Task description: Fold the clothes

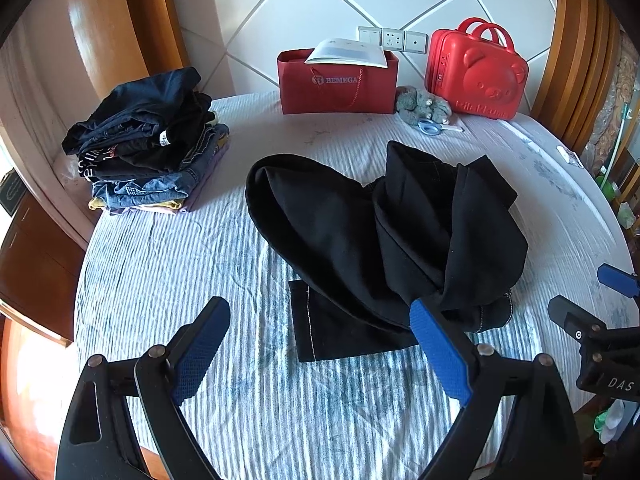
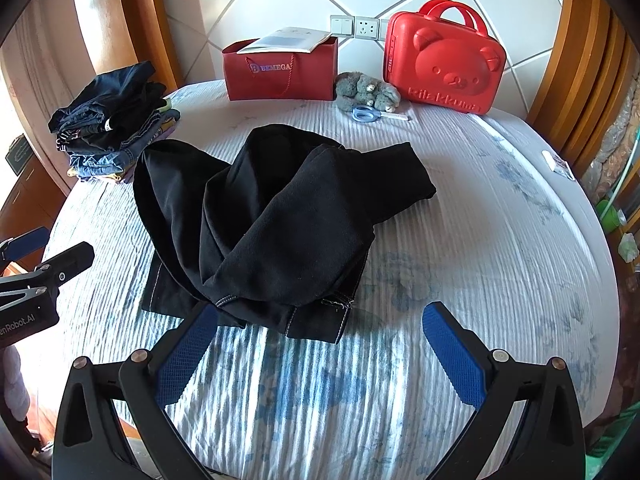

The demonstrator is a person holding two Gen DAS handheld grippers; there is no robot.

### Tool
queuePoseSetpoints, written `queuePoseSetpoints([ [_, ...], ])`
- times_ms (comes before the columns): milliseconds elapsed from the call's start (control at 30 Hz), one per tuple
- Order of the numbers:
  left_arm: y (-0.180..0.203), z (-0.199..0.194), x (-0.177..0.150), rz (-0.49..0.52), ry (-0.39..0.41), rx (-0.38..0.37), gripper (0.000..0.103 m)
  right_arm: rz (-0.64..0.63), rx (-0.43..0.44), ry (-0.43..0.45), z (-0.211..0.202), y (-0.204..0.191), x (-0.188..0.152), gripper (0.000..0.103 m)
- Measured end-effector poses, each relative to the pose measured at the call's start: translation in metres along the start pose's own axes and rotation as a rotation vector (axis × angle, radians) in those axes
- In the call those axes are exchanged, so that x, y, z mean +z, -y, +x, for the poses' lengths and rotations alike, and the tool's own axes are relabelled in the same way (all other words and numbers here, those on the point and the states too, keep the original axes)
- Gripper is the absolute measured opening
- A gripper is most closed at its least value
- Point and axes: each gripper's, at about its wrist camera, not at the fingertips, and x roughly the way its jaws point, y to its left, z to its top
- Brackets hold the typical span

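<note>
A black pair of trousers lies bunched and loosely folded in the middle of the striped bed sheet; it also shows in the right wrist view. My left gripper is open and empty, just short of the garment's near edge, its right finger by the hem. My right gripper is open and empty, with the hem between and just beyond its fingertips. Each gripper shows at the edge of the other's view: the right one and the left one.
A stack of folded clothes sits at the far left of the bed. At the back stand a red paper bag, a red bear case, a grey plush toy and scissors. Wooden headboard posts flank the bed.
</note>
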Motion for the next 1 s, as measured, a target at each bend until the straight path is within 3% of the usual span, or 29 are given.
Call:
queuePoseSetpoints([
  [1000, 0.002, 0.003, 0.002, 0.004, -0.005, -0.005, 0.093, 0.014, -0.004, 0.008, 0.003, 0.004, -0.002, 0.103],
])
